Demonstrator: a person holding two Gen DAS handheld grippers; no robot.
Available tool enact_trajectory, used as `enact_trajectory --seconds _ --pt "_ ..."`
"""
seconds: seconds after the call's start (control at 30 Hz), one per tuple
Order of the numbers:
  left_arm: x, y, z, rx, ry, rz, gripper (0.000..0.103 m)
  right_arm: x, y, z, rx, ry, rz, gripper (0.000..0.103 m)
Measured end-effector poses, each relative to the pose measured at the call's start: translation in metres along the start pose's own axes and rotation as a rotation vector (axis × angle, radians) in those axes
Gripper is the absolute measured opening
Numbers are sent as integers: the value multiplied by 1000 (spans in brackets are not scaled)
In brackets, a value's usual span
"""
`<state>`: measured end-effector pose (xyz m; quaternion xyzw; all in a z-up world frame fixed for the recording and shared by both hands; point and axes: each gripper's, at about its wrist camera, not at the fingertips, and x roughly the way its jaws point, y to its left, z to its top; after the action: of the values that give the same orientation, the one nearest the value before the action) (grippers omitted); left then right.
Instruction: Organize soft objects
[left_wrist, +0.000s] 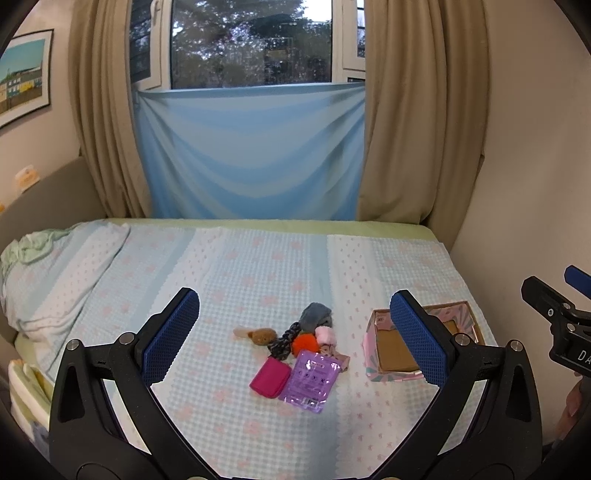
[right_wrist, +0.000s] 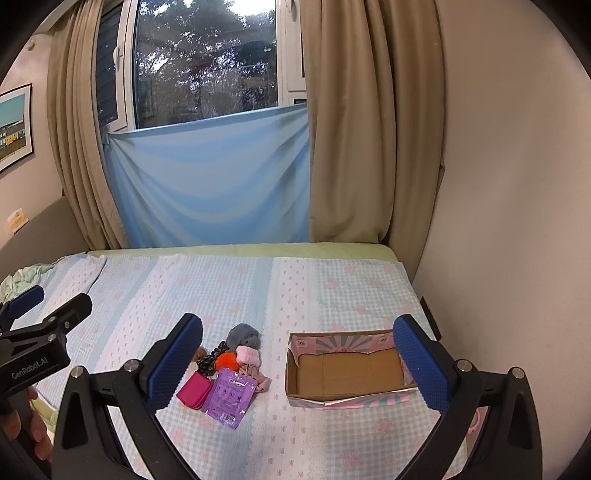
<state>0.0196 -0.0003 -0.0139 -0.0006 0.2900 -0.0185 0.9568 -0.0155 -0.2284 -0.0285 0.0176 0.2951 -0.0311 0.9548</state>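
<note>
Both tools, left (left_wrist: 295, 334) and right (right_wrist: 297, 360), hover spread above the bed (right_wrist: 332, 280), pile of soft objects (right_wrist: 229, 373) left of the empty cardboard box (right_wrist: 347, 373) awaiting sorting.

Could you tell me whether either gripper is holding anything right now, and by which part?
Nothing is held: the left gripper and right gripper are both open, above the checked bedspread.

A pile of soft items (right_wrist: 229, 369) lies on the bed (right_wrist: 332, 288). A box (right_wrist: 347, 369) sits to its right, apart. A window (right_wrist: 207, 62) stands behind the bed.
</note>
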Motion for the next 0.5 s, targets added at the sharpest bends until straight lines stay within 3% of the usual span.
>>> enact_trajectory --seconds 0.27,0.5 --pt "27 3 -12 -49 34 35 102 38 -5 -4 -17 42 83 103" --pt "73 15 -28 -88 130 71 102 102 5 -15 -13 130 195 103"
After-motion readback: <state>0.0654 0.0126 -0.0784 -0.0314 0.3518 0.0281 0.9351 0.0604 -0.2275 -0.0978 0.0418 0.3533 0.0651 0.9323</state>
